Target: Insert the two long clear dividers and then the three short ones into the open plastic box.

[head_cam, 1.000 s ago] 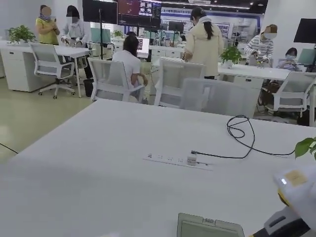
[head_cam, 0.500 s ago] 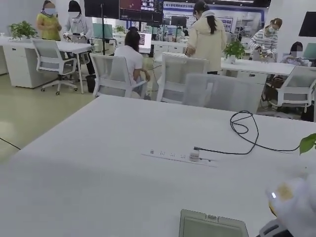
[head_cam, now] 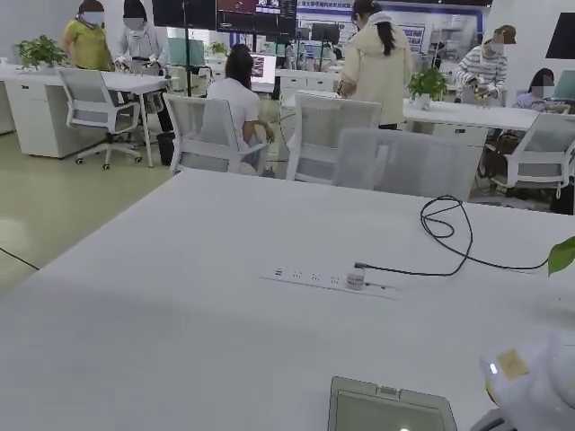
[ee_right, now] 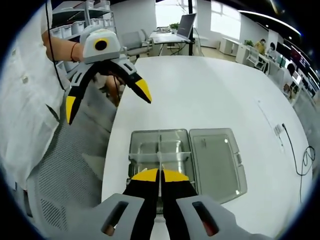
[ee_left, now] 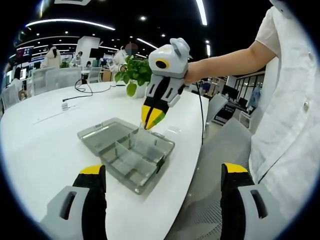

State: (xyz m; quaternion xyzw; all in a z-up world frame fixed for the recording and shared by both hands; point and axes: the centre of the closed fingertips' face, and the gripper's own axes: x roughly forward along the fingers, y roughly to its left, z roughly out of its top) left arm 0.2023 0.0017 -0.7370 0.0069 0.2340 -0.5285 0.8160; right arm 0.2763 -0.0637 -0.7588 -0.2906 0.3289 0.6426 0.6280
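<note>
The clear divider (ee_right: 159, 150) above the box (ee_right: 172, 146)
We find the right tool (ee_right: 160, 175) clamped on it — left tool (ee_right: 107, 100) spread open, well aside.

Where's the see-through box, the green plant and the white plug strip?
Clear plastic box with open lid (ee_left: 125, 165): left gripper view, bare floor of one compartment.
Green leafy plant (ee_left: 134, 75): left gripper view, its leaves.
Flat white power strip (head_cam: 310, 277): head view, its top face.
</note>
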